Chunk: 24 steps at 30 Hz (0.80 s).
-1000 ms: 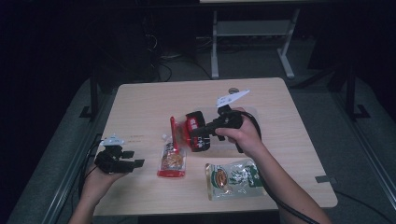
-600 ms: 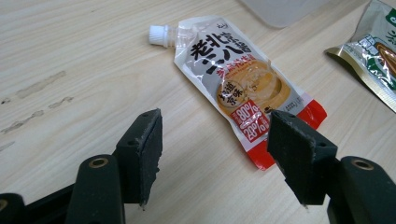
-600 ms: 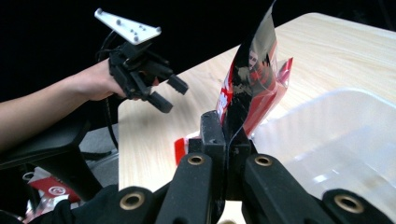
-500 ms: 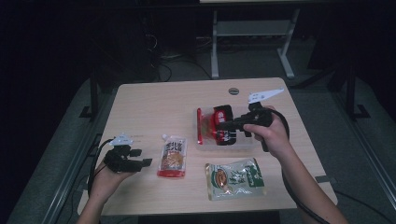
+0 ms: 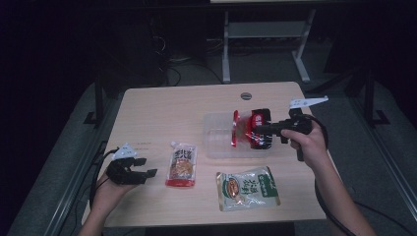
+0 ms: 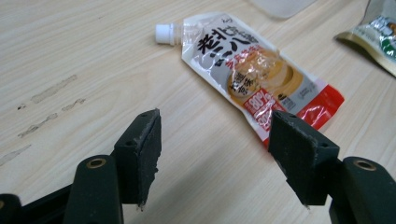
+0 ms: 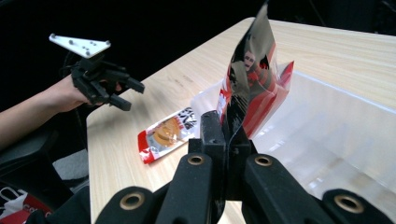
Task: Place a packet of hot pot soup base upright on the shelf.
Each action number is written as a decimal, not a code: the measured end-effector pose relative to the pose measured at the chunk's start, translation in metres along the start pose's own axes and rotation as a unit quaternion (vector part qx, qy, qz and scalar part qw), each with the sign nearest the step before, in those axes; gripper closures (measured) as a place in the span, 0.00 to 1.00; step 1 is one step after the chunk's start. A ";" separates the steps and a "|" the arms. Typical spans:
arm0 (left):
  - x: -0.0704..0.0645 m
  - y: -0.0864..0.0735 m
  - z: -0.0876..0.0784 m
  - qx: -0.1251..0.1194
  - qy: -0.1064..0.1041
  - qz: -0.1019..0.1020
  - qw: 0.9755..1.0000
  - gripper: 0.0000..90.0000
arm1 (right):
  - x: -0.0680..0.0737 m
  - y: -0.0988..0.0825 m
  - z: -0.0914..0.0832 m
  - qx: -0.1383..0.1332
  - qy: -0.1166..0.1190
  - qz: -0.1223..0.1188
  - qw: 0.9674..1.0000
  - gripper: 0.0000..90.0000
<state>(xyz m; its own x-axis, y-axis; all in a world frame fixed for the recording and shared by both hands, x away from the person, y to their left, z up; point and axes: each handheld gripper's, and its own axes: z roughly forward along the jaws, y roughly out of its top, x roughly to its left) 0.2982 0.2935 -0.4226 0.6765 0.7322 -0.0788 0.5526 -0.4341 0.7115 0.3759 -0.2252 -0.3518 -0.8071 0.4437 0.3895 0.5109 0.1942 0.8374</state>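
While the right forearm is stretched out from the lower right of the high view, the right claw (image 5: 263, 129) is held level and pointed leftward, its jaws pressed together on the edge of a red and black packet (image 5: 252, 129). That packet is seen upright in the right gripper view (image 7: 254, 79), hanging over a clear plastic container (image 5: 219, 136) that stands on the surface (image 5: 167, 113); whether the packet touches the container cannot be told. No writing on the packet can be read, though a small printed face is made out near its top.

At the surface's left edge the left claw (image 5: 145, 167) is held low by a hand (image 5: 105, 191), pointed rightward, its jaws spread with nothing between them. Just beyond its pads (image 6: 142, 144) a spouted pouch (image 6: 254, 79) lies flat, marked with large black East Asian characters, an orange picture and "80%" on a red band. Near the front edge a green pouch (image 5: 247, 188) lies flat, its print too small to be read
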 end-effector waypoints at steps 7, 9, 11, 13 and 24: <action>0.003 -0.004 -0.001 -0.001 0.001 -0.001 1.000 0.38 | -0.008 -0.006 -0.013 -0.007 -0.014 0.010 1.000 1.00; 0.003 -0.004 0.000 -0.001 0.000 0.000 1.000 0.38 | -0.010 -0.007 -0.014 -0.007 -0.016 0.014 1.000 1.00; 0.003 -0.004 0.000 0.000 0.000 -0.002 1.000 0.38 | -0.011 -0.008 -0.014 -0.006 -0.017 0.014 1.000 1.00; 0.003 -0.004 0.001 0.000 -0.001 -0.003 1.000 0.38 | -0.012 -0.008 -0.014 -0.004 -0.021 0.016 1.000 1.00; 0.003 -0.004 0.002 0.004 -0.006 -0.001 1.000 0.38 | -0.018 -0.011 -0.001 0.007 -0.024 0.027 0.999 1.00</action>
<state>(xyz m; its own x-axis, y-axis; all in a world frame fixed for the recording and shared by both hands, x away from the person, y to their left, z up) 0.2991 0.2968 -0.4268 0.6808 0.7271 -0.0889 0.5579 -0.4360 0.7062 0.3841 -0.2363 -0.3679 -0.7634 0.4952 0.4147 0.5573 0.1806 0.8104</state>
